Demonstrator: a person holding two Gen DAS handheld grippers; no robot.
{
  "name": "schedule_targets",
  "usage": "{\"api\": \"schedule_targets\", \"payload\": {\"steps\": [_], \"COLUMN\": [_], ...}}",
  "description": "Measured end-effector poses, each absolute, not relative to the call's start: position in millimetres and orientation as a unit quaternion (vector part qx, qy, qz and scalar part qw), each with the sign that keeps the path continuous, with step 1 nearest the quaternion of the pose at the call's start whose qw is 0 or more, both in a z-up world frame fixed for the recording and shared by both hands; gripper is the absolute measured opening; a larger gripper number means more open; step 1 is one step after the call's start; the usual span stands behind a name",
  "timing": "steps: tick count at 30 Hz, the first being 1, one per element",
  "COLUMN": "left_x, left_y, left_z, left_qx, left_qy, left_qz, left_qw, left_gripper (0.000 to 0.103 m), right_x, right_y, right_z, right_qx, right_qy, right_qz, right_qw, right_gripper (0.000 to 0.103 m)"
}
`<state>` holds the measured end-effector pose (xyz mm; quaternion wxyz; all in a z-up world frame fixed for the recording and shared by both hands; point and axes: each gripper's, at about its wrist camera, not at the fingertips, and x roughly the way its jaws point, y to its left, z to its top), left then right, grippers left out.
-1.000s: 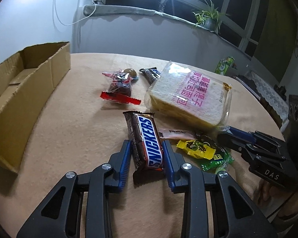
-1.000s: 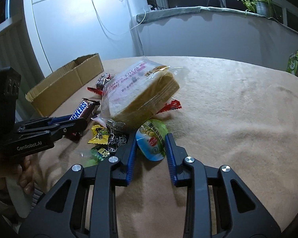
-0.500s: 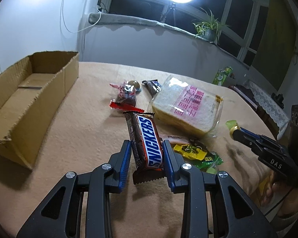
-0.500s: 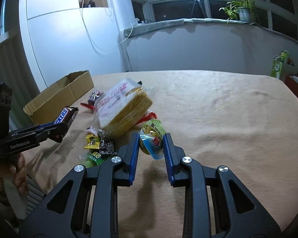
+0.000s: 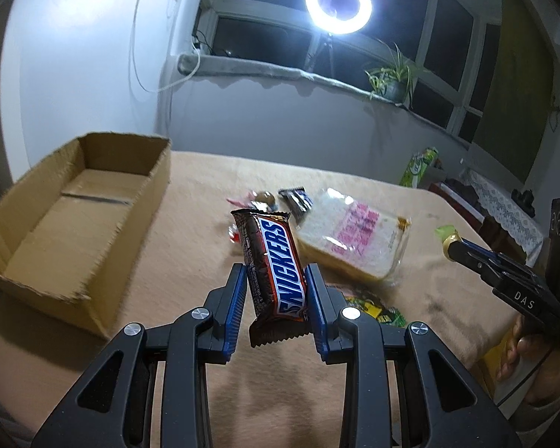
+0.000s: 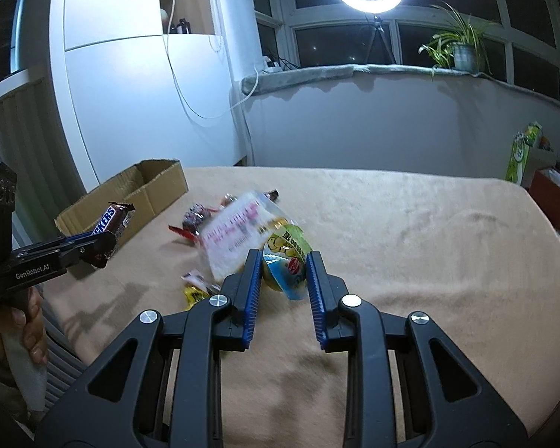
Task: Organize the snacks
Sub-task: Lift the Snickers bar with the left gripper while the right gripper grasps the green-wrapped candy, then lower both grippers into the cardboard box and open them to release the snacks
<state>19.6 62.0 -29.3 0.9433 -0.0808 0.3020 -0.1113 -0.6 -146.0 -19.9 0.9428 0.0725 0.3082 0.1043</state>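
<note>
Cardboard box [image 5: 74, 220] open-topped at the bench [image 5: 190, 261] edge, judged the drop point for both lifted snacks. Left hand-held gripper [image 5: 276, 287] clamped on the bar wrapper marked "SNICKERS" [image 5: 272, 261], clear of the bench; right hand-held gripper [image 6: 284, 270] pinched on a yellow-green jelly cup [image 6: 285, 261], lid print unreadable. Housings marked "GenRobot.AI" and "DAS"; bagged bread [image 5: 354, 246], pink print unreadable, left on the bench.

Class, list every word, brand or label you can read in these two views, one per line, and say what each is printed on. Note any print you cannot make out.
"SNICKERS": on the chocolate bar held in the left tool.
"DAS": on the right tool's body, left wrist view.
"GenRobot.AI": on the left tool's body, right wrist view.
Pink print on the bread bag: too blurred to read.
Characters on the jelly cup in the right tool: too blurred to read.
</note>
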Motion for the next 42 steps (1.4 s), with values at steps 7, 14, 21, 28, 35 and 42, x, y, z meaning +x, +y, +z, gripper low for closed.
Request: {"api": "schedule_targets", "payload": {"steps": [7,14,21,28,35,42], "left_x": [15,12,7,10,26,37], "left_y": [89,124,166,204,228,238], "left_z": [-17,-8,-1,-7,-19,-31], "left_qx": [-0.092,-0.104,-0.117,-0.131,-0.142,-0.146], "left_qy": [0.284,0.268,0.252,0.251,0.263,0.281], "left_qz": [-0.088,-0.058,-0.022,0.014,0.028,0.027], "left_qw": [0.95,0.956,0.96,0.959,0.954,0.948], "left_gripper": [0.03,0.03,0.03,0.03,0.03,0.048], "right_x": [14,35,55,78,107,135], "right_y": [-113,-65,-9,56,120,153], "right_z": [3,21,33,33,29,7], "right_qx": [0.052,0.03,0.012,-0.006,-0.022,-0.039], "right_qy": [0.292,0.28,0.272,0.278,0.285,0.318], "right_qz": [0.133,0.174,0.223,0.279,0.325,0.328], "right_qw": [0.946,0.944,0.936,0.919,0.901,0.889], "right_gripper": [0.025,0.025,0.025,0.025,0.025,0.05]}}
